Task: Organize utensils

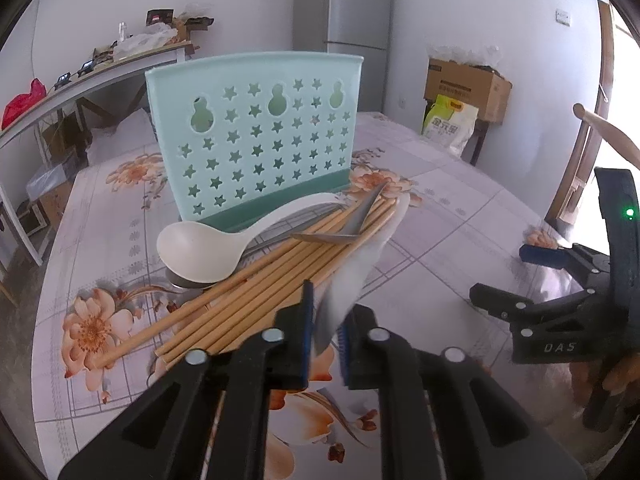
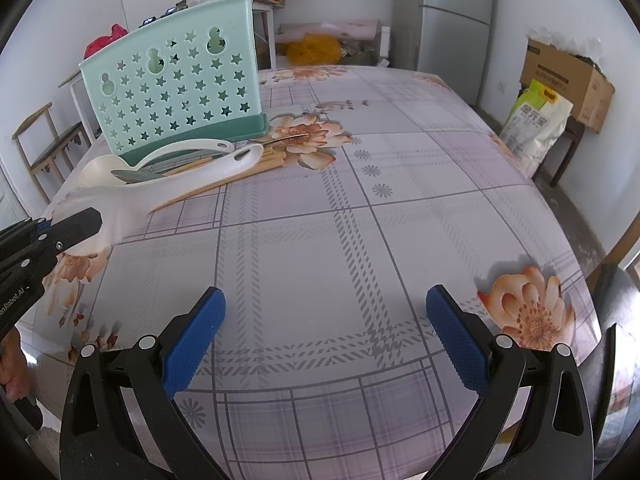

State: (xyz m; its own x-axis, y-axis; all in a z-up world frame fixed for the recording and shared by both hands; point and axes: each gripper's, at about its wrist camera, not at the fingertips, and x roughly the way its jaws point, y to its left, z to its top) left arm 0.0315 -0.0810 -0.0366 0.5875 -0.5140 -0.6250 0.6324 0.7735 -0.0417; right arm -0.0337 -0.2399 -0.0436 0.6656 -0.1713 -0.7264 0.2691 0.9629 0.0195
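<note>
A mint-green utensil holder (image 1: pixel 256 136) with star holes stands on the table; it also shows in the right wrist view (image 2: pixel 180 92). In front of it lies a pile: a white ladle (image 1: pixel 200 248), several bamboo chopsticks (image 1: pixel 256 300) and a metal spoon (image 1: pixel 340 232). My left gripper (image 1: pixel 326 340) is shut on a white rice paddle (image 1: pixel 360 268), blurred, lifted over the chopsticks; the paddle also shows in the right wrist view (image 2: pixel 180 188). My right gripper (image 2: pixel 324 336) is open and empty above bare tablecloth, right of the pile.
The table has a floral plaid cloth (image 2: pixel 360 240). A fridge (image 1: pixel 344 12), a cardboard box (image 1: pixel 468 88) and a rice bag (image 1: pixel 450 124) stand behind it. A cluttered side table (image 1: pixel 100 68) is at the left, a wooden chair (image 2: pixel 44 140) beyond.
</note>
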